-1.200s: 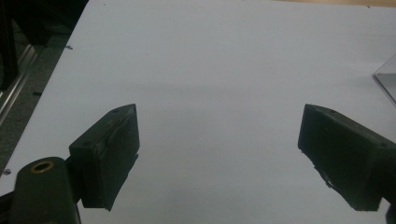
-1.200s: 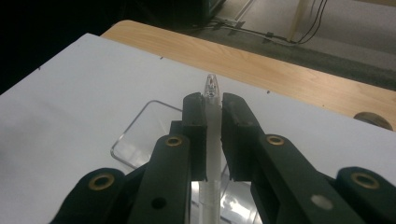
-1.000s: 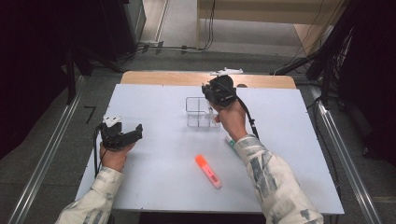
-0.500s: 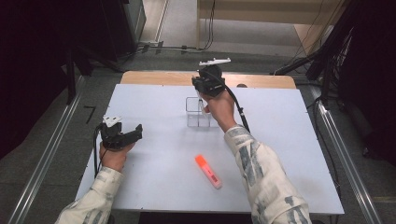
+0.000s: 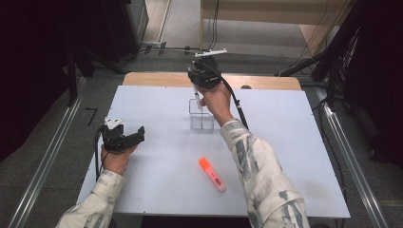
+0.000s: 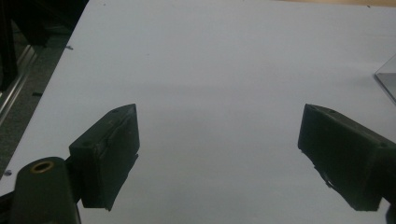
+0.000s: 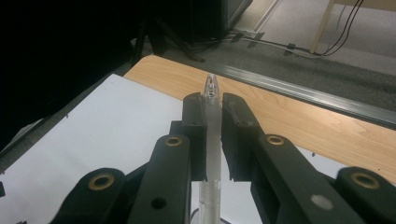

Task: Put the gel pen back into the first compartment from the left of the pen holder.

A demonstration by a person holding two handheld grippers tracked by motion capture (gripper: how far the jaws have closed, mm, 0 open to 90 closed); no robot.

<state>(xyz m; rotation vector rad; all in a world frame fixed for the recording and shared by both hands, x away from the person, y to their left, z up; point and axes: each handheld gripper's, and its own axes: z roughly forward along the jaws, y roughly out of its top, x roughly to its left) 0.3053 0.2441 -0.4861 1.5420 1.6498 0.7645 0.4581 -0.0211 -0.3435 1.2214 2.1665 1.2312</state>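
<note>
High view: the right gripper, which a second ago stood at about 3 o'clock of the clear organizer box, now hangs above the box's 12 o'clock edge, its pen pointing down toward a compartment (insertion looks close). The left gripper idles at 9 o'clock; an orange highlighter lies at 6 o'clock.

Left gripper view: jaws wide over bare table.

Right gripper view: jaws pinch the pen.

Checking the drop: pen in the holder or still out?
Going in, not released: the pen hangs upright, clamped in the right gripper, lower end inside the clear holder.
</note>
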